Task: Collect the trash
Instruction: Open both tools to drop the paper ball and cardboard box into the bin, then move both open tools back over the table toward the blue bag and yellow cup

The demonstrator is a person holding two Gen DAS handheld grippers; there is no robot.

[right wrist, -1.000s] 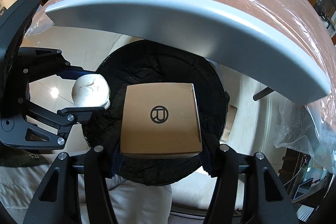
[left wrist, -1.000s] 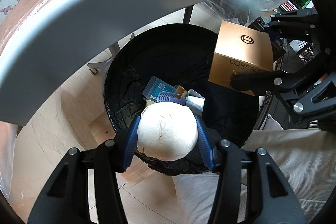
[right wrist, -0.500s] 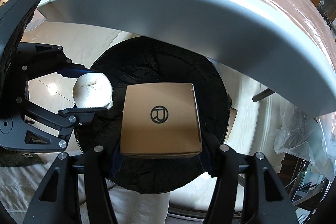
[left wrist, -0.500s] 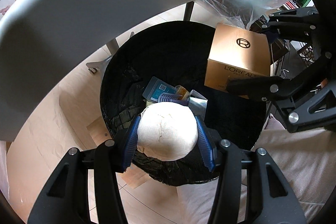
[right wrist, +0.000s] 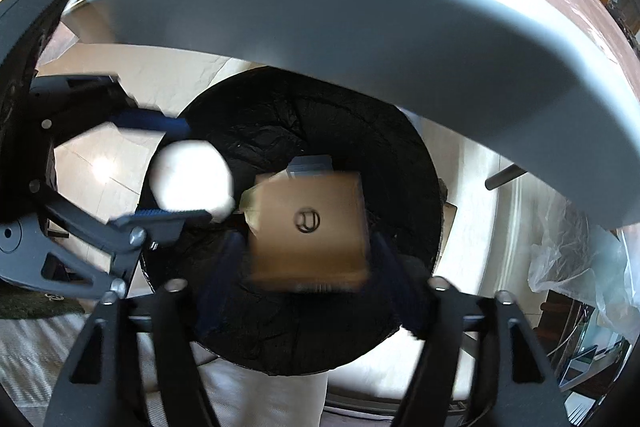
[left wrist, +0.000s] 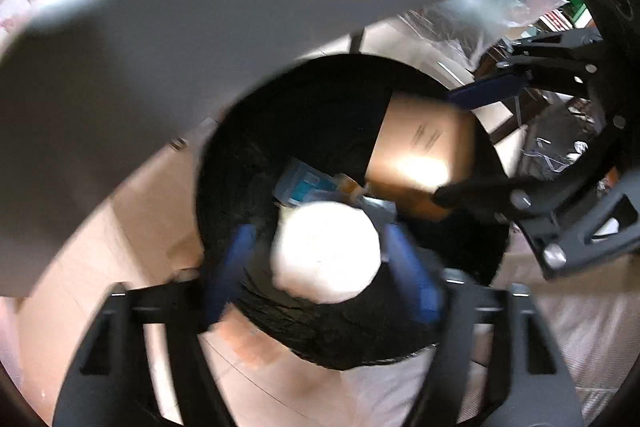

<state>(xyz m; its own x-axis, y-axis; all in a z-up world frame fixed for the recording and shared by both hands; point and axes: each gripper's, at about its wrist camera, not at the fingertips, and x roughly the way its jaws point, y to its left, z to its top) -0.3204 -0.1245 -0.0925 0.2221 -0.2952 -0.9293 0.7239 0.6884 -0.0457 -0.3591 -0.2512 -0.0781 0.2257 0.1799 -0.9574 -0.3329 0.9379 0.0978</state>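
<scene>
I'm at the drop: both the left gripper (left wrist: pixel 320 259) and right gripper (right wrist: pixel 308 263) are opening over the black bin (right wrist: pixel 404 163), the white wad (left wrist: pixel 326 251) and gold box (right wrist: pixel 308 223) at frame centre apparently falling free, so next I pull both away.

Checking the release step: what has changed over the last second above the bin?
Both claws are opening. The left claw has let go of the white paper ball, and the right claw has let go of the gold box; gaps show beside each, and both look blurred as they drop toward the black-lined bin. The claws kept their places over the bin, below the grey table edge.
</scene>
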